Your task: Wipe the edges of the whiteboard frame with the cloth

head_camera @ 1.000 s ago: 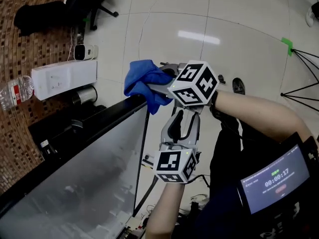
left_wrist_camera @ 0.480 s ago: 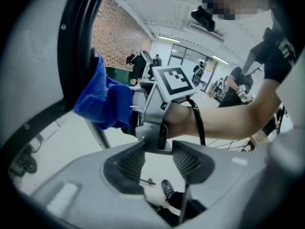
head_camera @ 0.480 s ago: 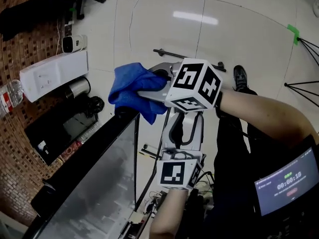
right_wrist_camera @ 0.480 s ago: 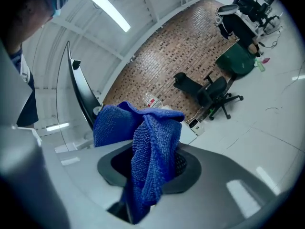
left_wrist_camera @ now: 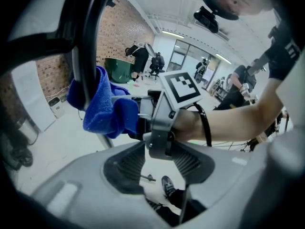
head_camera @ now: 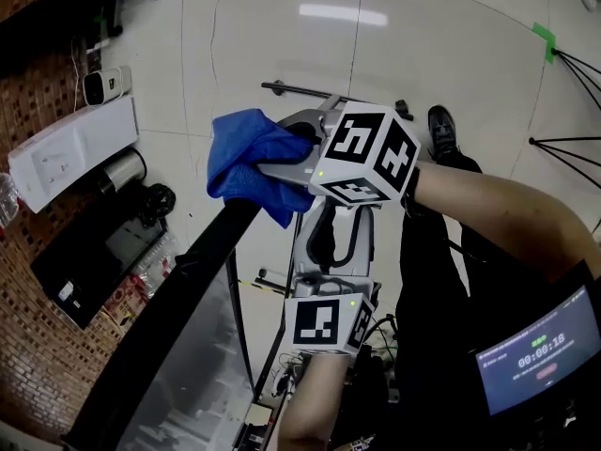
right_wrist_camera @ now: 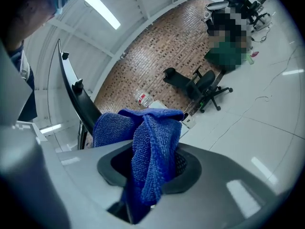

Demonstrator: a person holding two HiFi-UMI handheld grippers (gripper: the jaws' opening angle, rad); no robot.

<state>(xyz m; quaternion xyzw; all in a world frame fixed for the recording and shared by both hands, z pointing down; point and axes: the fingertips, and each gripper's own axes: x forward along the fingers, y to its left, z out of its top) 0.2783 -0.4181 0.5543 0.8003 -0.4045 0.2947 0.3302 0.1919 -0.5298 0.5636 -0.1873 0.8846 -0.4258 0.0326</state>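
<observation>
Grips blue cloth (head_camera: 246, 158) in right hand-held gripper (head_camera: 277, 170), jaws clamped on a bunched fold. Presses cloth onto corner of black whiteboard frame (head_camera: 202, 261), wrapped over its edge. Holds left hand-held gripper (left_wrist_camera: 158, 152) clenched, nothing between the jaws, just beside the frame, below that corner. White box (head_camera: 70, 153) on floor, well apart from frame.

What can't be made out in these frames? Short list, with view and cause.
- Right gripper fingers: in the right gripper view, the bunched cloth clamped between them covers the pads.
- Whiteboard frame where it is being wiped: in the head view, the cloth and right gripper cover that stretch.
- Lower whiteboard: cut off by the head view's bottom edge.
- Left gripper fingertips: in the head view, hidden behind the right gripper.
</observation>
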